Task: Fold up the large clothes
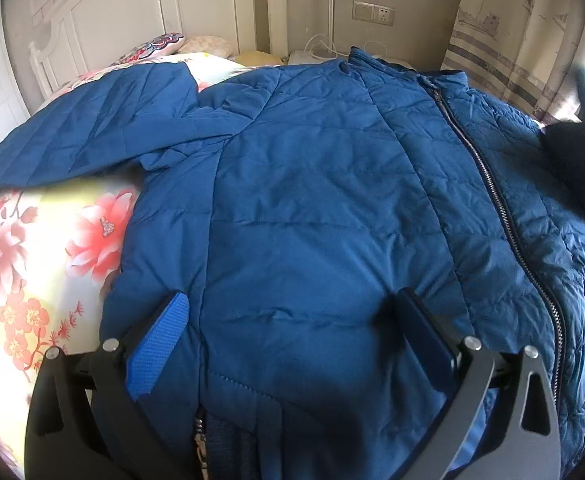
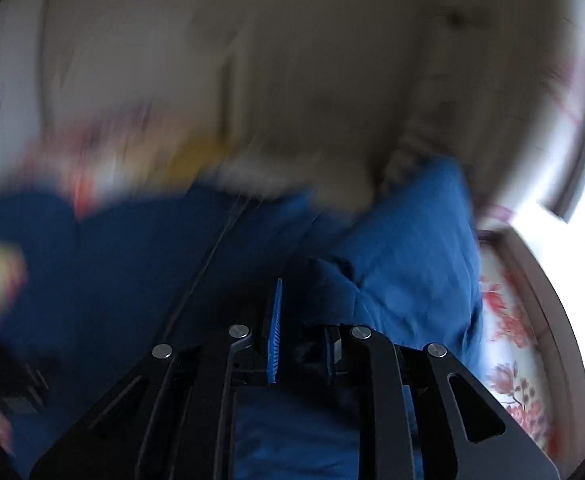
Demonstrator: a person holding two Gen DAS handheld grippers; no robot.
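Floral bedding [image 1: 32,248] covers a bed with a white headboard [image 1: 112,12], and a blue quilted jacket [image 1: 312,184] lies spread on it, zipper [image 1: 488,184] running down its front. Only the left wrist view is sharp: there the left hand-held gripper [image 1: 292,312] hovers over the jacket's lower part with its fingers wide apart, and a wall socket [image 1: 372,12] shows. The right wrist view is badly blurred, yet only it shows the right hand-held gripper [image 2: 300,320] drawn together, pinching a fold of the jacket.
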